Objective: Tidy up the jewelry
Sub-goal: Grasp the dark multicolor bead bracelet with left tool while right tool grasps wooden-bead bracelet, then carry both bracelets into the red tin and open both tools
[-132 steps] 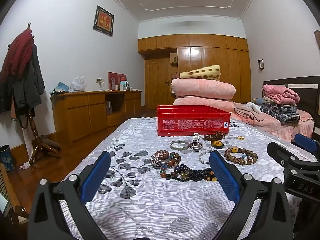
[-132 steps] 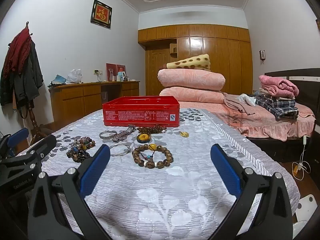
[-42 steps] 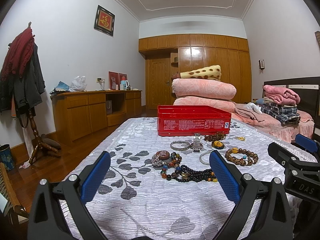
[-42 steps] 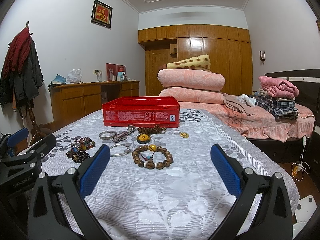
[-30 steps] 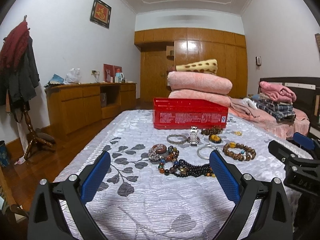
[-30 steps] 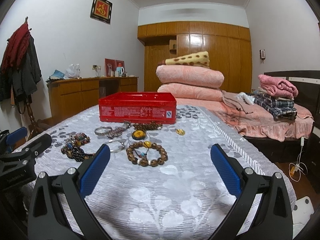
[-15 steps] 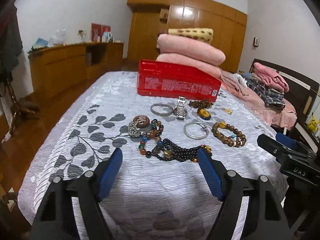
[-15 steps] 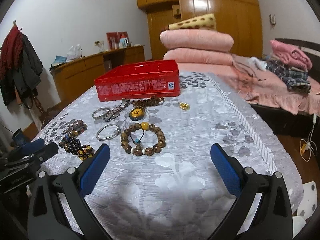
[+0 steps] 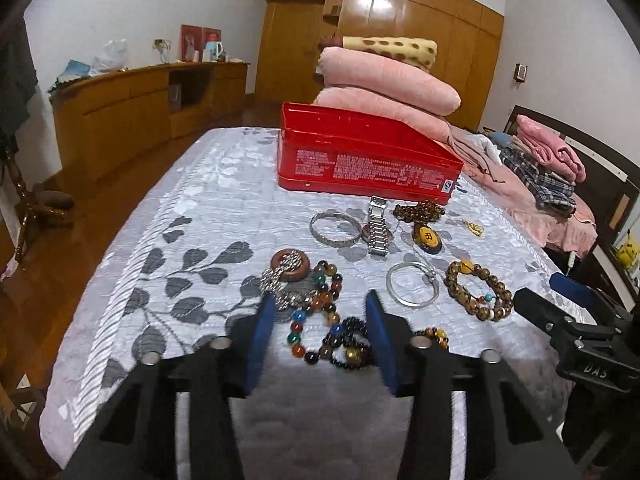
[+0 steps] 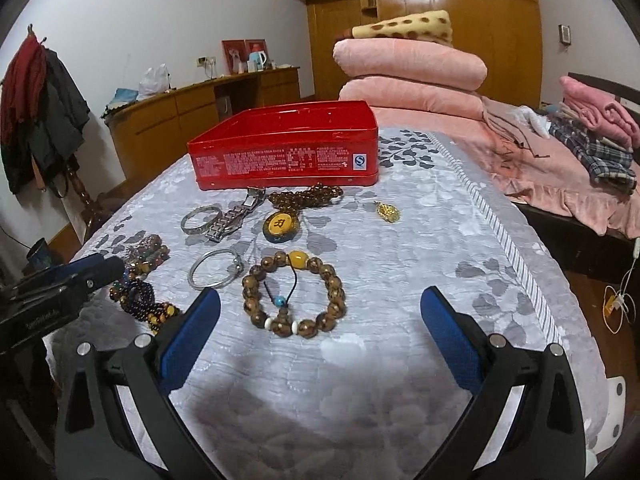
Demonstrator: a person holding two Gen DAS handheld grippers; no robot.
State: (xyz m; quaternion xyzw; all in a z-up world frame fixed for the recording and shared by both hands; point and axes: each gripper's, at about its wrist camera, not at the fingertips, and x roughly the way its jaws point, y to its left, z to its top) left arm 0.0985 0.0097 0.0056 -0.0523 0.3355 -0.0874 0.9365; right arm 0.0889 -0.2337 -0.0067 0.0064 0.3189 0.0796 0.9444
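Jewelry lies spread on a grey leaf-patterned bed cover in front of an open red tin box. My left gripper hovers low over a multicoloured bead bracelet and a dark bead bracelet. Its jaws are closing with these beads between them, and the pads do not press on anything. My right gripper stands wide open around a brown wooden bead bracelet without touching it. Farther back lie a thin silver ring bangle, a watch, an amber pendant and a small gold pendant.
A broad silver bangle and a round brown pendant on a chain also lie on the cover. Folded pink blankets are stacked behind the tin. A wooden sideboard stands left, and a bed with clothes right.
Both grippers have tipped downward and come closer to the jewelry. The left jaws have narrowed from wide open to a small gap over the beads. The right jaws stay wide.
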